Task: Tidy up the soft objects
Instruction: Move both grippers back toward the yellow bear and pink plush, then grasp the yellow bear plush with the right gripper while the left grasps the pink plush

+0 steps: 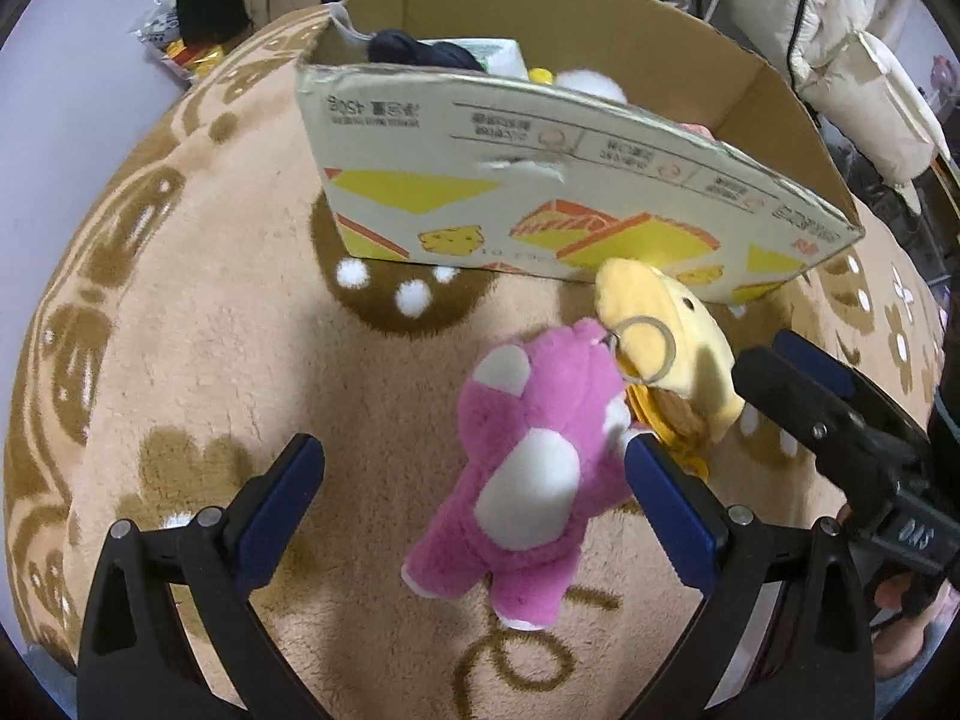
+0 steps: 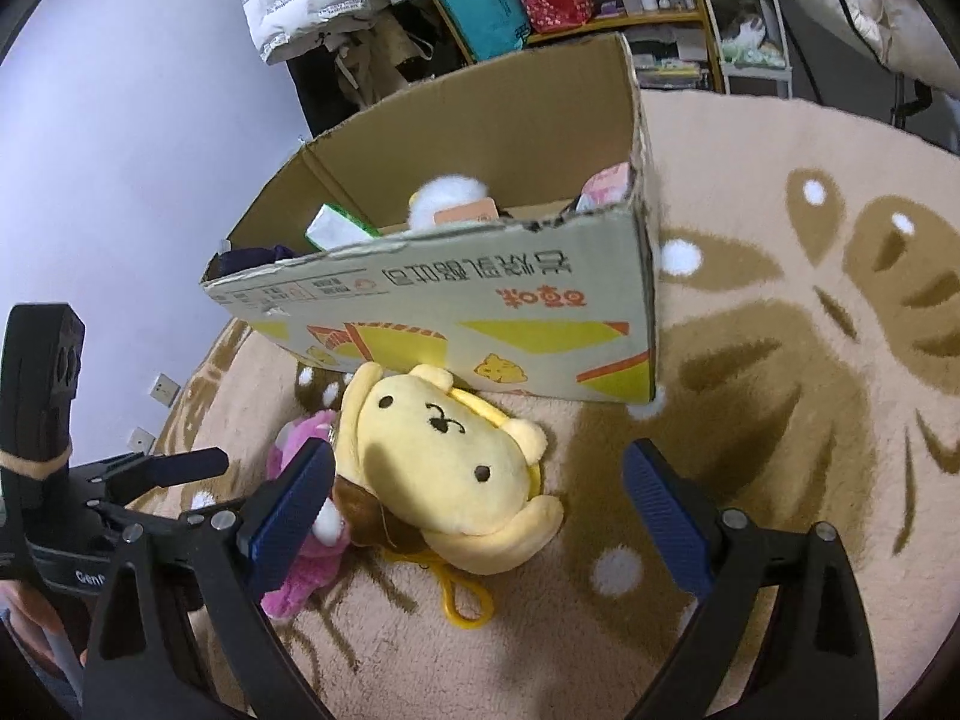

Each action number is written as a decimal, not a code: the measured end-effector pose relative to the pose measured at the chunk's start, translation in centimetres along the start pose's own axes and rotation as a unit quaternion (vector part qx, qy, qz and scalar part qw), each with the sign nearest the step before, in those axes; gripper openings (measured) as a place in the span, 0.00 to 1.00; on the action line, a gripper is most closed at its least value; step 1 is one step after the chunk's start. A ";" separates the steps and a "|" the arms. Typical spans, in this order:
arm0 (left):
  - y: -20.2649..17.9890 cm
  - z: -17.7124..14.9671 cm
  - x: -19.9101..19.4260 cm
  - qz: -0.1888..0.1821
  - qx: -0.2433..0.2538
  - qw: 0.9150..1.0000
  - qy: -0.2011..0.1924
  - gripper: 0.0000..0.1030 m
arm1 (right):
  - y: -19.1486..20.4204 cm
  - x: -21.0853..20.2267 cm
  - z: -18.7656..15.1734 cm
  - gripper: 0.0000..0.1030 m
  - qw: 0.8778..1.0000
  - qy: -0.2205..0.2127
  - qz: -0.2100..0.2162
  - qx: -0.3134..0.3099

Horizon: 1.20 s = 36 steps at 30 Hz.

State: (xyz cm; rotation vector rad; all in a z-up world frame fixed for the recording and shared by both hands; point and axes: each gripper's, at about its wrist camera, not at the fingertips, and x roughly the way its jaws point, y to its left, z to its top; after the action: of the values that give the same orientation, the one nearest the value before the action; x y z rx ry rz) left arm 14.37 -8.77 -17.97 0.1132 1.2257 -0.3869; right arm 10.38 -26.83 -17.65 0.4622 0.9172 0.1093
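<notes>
The left hand-held gripper (image 1: 474,486) has its blue-padded fingers spread wide apart, holding nothing, with the pink plush bear (image 1: 528,462) lying between them on the beige rug (image 1: 198,360); the bear's upper side just touches the inner face of that gripper's right finger. The right hand-held gripper (image 2: 480,510) is likewise spread apart and grips nothing, and the yellow plush dog (image 2: 450,462) lies between its fingers, closer to the left one and clear of the right one.

The two toys lie side by side and touching near the middle of the rug, the pink bear to the left of the yellow dog. A metal key ring (image 1: 645,348) sits at the dog's edge where the two meet, and a yellow cord loop (image 2: 468,600) trails from under the dog onto the rug.

Just beyond the toys stands an open cardboard box (image 2: 480,312) (printed with yellow and orange shapes), its near wall almost touching the dog's head. Inside it lie a white fluffy toy (image 2: 447,195), a dark blue soft item (image 1: 420,51) and a few other things too hidden to name.
</notes>
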 end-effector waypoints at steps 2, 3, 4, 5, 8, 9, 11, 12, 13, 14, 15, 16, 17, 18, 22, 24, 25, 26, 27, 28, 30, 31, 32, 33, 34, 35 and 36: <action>-0.4 -0.2 0.2 -0.004 0.008 1.000 0.003 0.97 | -0.1 0.2 0.0 0.98 1.000 0.004 0.004 0.004; -0.6 -0.2 0.4 -0.001 0.013 1.000 0.005 0.97 | -0.2 0.4 0.0 0.98 1.000 0.006 0.008 0.006; -0.8 -0.3 0.6 0.001 0.017 1.000 0.009 0.97 | -0.3 0.5 0.1 0.98 1.000 0.009 0.012 0.010; -0.9 -0.3 0.8 0.000 0.019 1.000 0.011 0.97 | -0.4 0.6 0.1 0.98 1.000 0.012 0.015 0.011; -1.3 -0.4 1.4 -0.003 0.019 1.000 0.017 0.97 | -0.3 0.9 0.1 0.98 1.000 0.014 0.017 0.009; -1.3 -0.3 1.5 -0.004 0.019 1.000 0.017 0.97 | -0.2 1.0 0.1 0.98 1.000 0.015 0.018 0.009; -1.4 -0.3 1.8 -0.006 0.019 1.000 0.019 0.97 | -0.2 1.4 0.1 0.98 1.000 0.020 0.023 0.009; -1.3 -0.3 1.8 -0.007 0.019 1.000 0.020 0.97 | -0.1 1.5 0.1 0.98 0.999 0.021 0.024 0.009; -1.2 -0.3 2.0 -0.009 0.019 1.000 0.021 0.98 | 0.0 1.7 0.1 0.98 0.999 0.022 0.023 0.009; -1.2 -0.3 2.2 -0.010 0.018 0.999 0.024 0.98 | 0.1 1.9 0.0 0.98 0.999 0.025 0.024 0.009; -1.1 -0.3 2.4 -0.011 0.017 0.999 0.027 0.98 | 0.1 2.2 0.0 0.98 0.999 0.030 0.028 0.009; -1.1 -0.3 2.7 -0.015 0.015 0.999 0.031 0.98 | 0.2 2.5 -0.1 0.98 0.999 0.036 0.032 0.011; -1.2 -0.3 3.0 -0.018 0.013 0.999 0.034 0.98 | 0.2 2.8 -0.2 0.98 0.999 0.041 0.034 0.012; -1.0 -0.3 3.2 -0.017 0.012 0.999 0.037 0.98 | 0.2 3.3 -0.3 0.98 0.998 0.049 0.033 0.012; -1.2 -0.3 3.6 -0.018 0.012 0.999 0.039 0.98 | 0.8 3.8 -0.5 0.98 0.998 0.052 0.021 -0.003; -1.2 -0.2 3.9 -0.019 0.012 0.999 0.041 0.98 | 0.8 3.9 -0.5 0.98 0.999 0.051 0.019 -0.004; -1.2 -0.2 4.0 -0.019 0.012 0.999 0.042 0.98 | 0.9 4.0 -0.5 0.98 0.999 0.051 0.019 -0.004; -1.3 -0.2 4.2 -0.018 0.012 0.999 0.043 0.98 | 0.9 4.0 -0.6 0.98 0.999 0.051 0.019 -0.004; -1.3 -0.2 4.4 -0.018 0.012 0.999 0.044 0.98 | 1.0 4.0 -0.6 0.96 0.999 0.050 0.019 -0.005; -1.3 -0.2 4.6 -0.019 0.012 0.999 0.045 0.97 | 1.0 4.1 -0.6 0.94 0.998 0.052 0.017 -0.008; -1.4 -0.3 4.9 -0.018 0.012 0.998 0.050 0.94 | 1.5 4.5 -0.5 0.86 0.998 0.056 0.016 -0.011; -1.4 -0.4 5.1 -0.017 0.014 0.998 0.054 0.91 | 1.5 4.7 -0.5 0.83 0.998 0.060 0.024 -0.010; -1.5 -0.4 5.3 -0.015 0.016 0.998 0.058 0.90 | 1.5 4.8 -0.5 0.82 0.998 0.062 0.024 -0.009; -1.6 -0.5 5.3 -0.014 0.019 0.998 0.056 0.89 | 1.5 5.0 -0.4 0.79 0.998 0.062 0.022 -0.010; -2.0 -0.6 5.4 -0.014 0.021 0.998 0.055 0.87 | 1.6 5.0 -0.4 0.78 0.998 0.062 0.020 -0.012; -2.1 -0.6 5.3 -0.020 0.022 0.998 0.054 0.83 | 1.6 5.0 -0.5 0.77 0.998 0.061 0.020 -0.014; -2.6 -1.1 5.4 -0.023 0.022 0.998 0.054 0.79 | 1.5 5.0 -0.5 0.76 0.998 0.060 0.020 -0.013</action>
State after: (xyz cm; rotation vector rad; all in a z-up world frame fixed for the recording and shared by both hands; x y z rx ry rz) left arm 14.03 -12.10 -23.09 0.1457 1.3279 -0.4524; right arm 13.21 -23.87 -20.89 0.4542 1.0243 0.1863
